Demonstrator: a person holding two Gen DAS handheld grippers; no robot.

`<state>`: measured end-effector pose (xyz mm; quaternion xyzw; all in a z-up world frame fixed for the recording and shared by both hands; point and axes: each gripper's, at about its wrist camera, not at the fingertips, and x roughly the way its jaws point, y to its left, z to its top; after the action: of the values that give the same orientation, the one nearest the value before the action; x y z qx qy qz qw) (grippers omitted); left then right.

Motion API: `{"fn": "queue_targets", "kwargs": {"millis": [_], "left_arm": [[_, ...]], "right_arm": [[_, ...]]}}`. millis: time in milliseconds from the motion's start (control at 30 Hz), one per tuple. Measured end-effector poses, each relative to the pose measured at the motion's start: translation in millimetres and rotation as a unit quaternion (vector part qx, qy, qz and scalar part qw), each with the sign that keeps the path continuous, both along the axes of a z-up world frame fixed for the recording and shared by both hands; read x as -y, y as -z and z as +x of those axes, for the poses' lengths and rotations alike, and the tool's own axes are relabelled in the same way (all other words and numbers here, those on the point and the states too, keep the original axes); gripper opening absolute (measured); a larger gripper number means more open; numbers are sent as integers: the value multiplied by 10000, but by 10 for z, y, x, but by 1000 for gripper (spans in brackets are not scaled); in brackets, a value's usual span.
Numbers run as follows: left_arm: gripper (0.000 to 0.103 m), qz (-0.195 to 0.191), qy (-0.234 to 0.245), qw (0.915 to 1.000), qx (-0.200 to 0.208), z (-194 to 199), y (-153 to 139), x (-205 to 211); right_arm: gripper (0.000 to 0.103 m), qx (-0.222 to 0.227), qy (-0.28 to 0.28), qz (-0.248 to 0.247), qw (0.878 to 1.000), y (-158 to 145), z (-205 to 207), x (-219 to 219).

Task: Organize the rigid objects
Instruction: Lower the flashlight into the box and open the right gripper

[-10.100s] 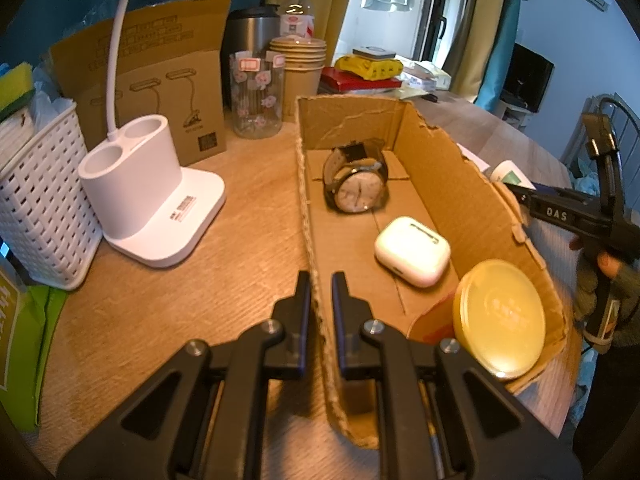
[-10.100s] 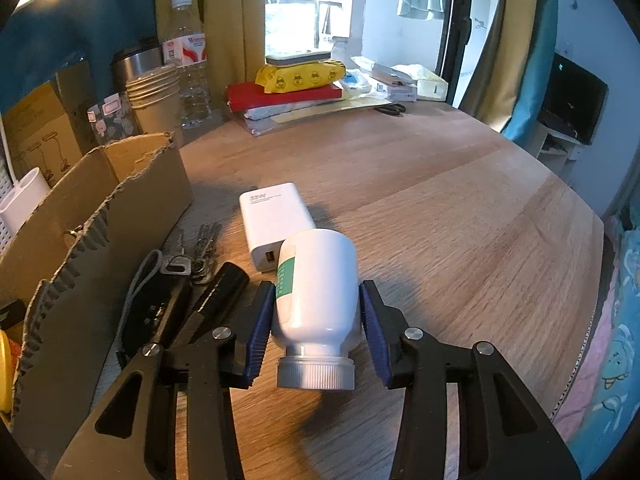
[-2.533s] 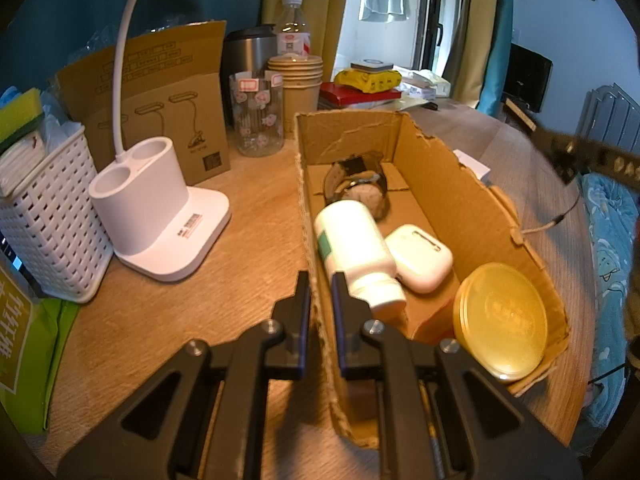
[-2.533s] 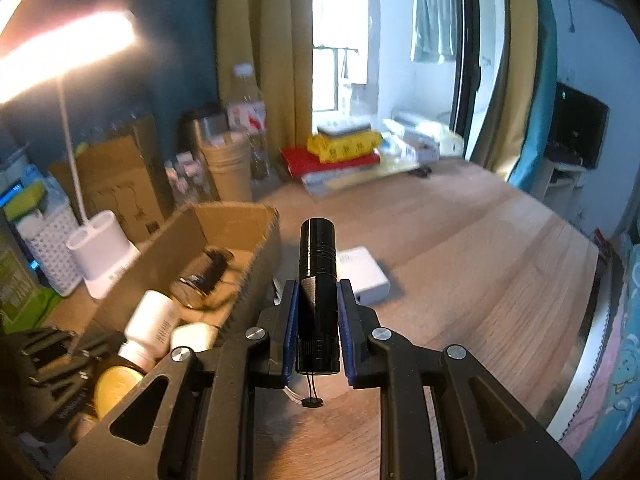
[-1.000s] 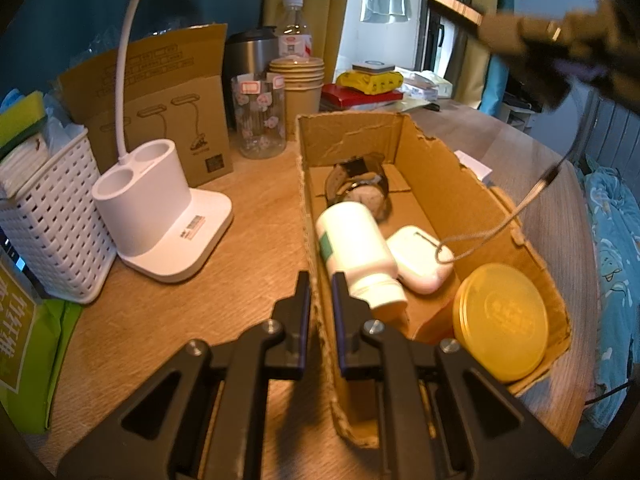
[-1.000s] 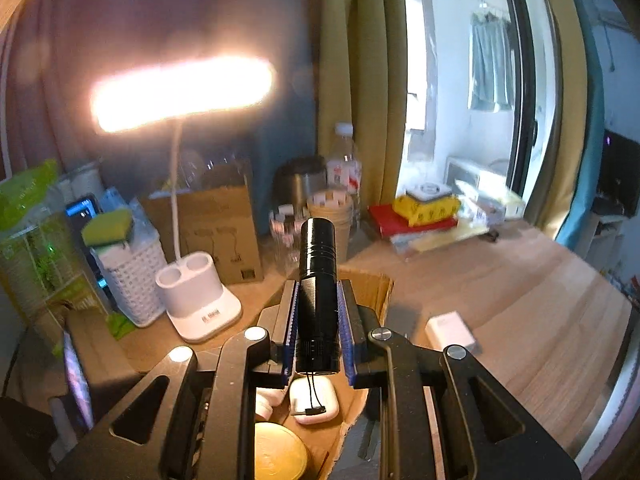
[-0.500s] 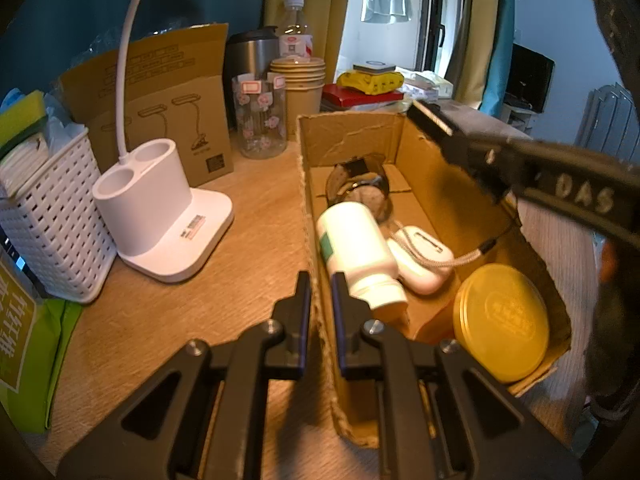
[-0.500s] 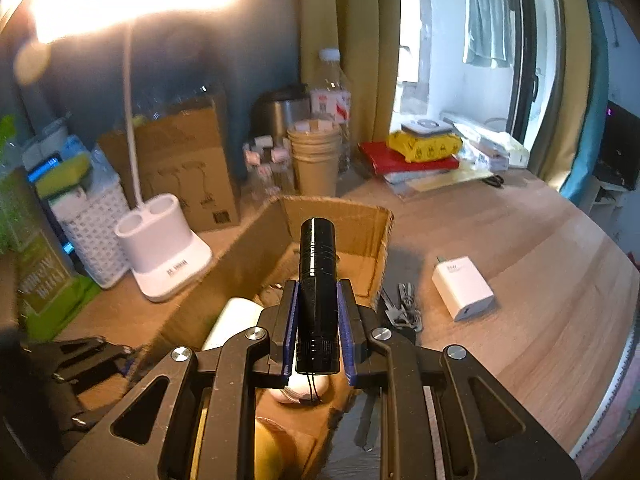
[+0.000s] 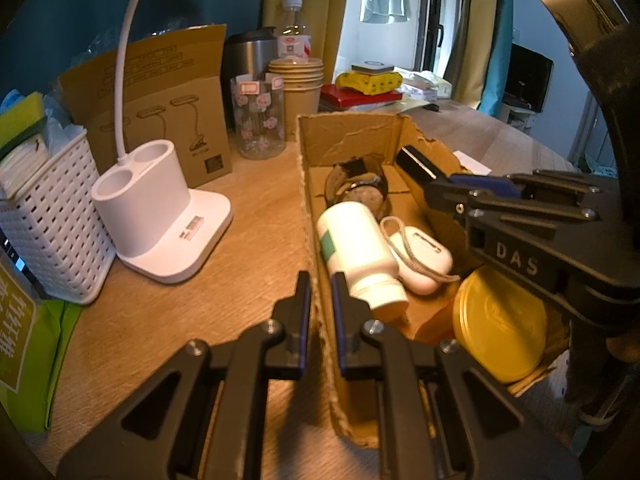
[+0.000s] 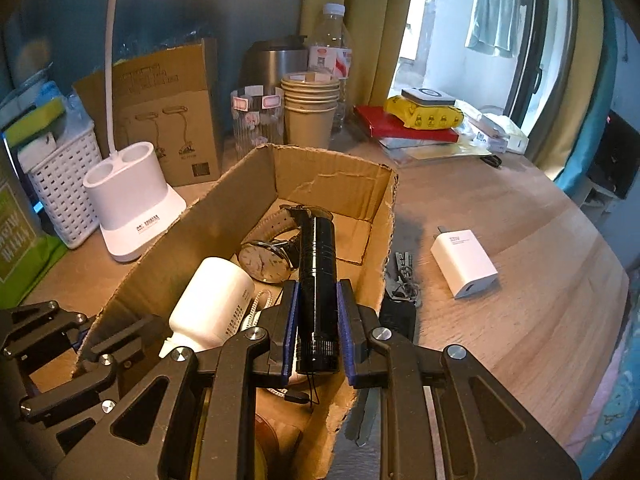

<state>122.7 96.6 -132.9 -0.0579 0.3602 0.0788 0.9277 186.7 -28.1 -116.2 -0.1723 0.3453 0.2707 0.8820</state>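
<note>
Lengthwise in right gripper (image 10: pixel 318 320), flashlight (image 10: pixel 318 280) pointing forward.

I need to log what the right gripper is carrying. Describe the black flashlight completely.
The black flashlight is a slim cylinder with a matte, metal-looking body, ringed grooves and a knurled band near its tail. The right gripper is shut on its rear half, blue pads pressing either side. It points forward, above the cardboard box, its front end over the wristwatch. A thin lanyard hangs from its tail; in the left wrist view the grey cord loop lies on the white earbud case.
</note>
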Motion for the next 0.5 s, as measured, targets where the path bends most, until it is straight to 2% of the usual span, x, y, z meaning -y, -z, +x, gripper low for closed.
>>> {"fn": "queue_targets", "kwargs": {"millis": [500], "left_arm": [[11, 10, 0, 10000, 0, 27, 14, 17]], "right_arm": [[20, -79, -50, 54, 9999, -15, -19, -14]]}}
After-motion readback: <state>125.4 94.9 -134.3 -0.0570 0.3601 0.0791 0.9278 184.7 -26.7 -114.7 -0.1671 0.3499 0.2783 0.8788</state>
